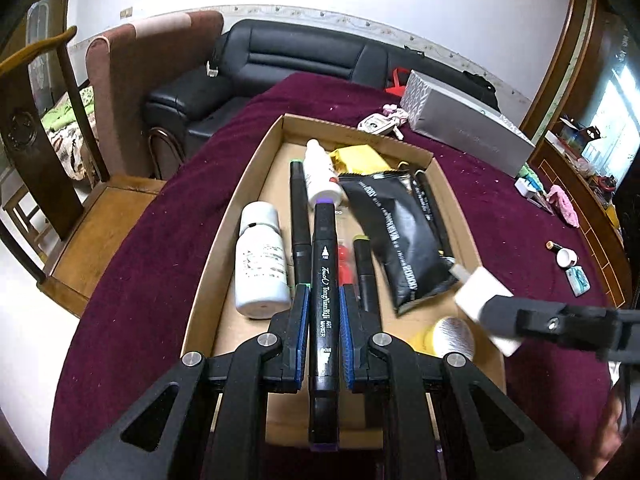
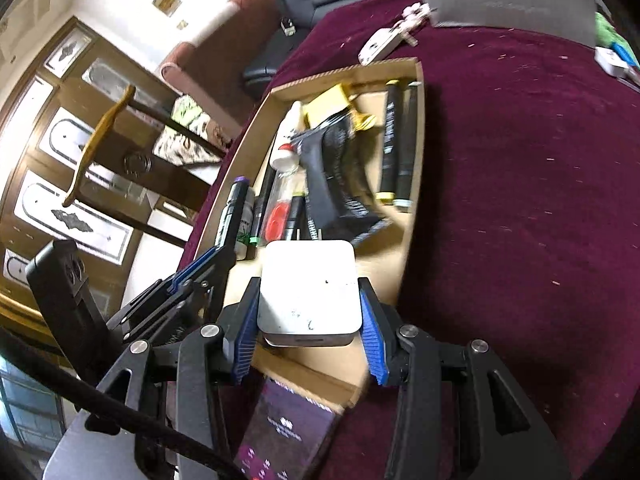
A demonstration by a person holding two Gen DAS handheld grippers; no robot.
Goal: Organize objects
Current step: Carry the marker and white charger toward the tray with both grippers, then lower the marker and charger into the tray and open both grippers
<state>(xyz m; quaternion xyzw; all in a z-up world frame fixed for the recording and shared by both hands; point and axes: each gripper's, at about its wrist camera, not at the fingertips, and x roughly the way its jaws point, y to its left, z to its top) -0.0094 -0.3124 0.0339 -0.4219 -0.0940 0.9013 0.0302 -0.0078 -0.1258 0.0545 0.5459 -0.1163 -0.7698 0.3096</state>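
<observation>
Left wrist view: left tool (image 1: 324,300) clamps a slim black marker (image 1: 323,312); right tool (image 2: 308,312) clamps a smooth, rounded-square white charger (image 2: 308,284).

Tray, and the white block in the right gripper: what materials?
Tray: looks like brown corrugated cardboard, matte; fluting shows along the cut rim in the right wrist view. White block in the right gripper: probably hard plastic, smooth with a slight sheen, rounded corners, metal prongs in front; likely a charger.
</observation>
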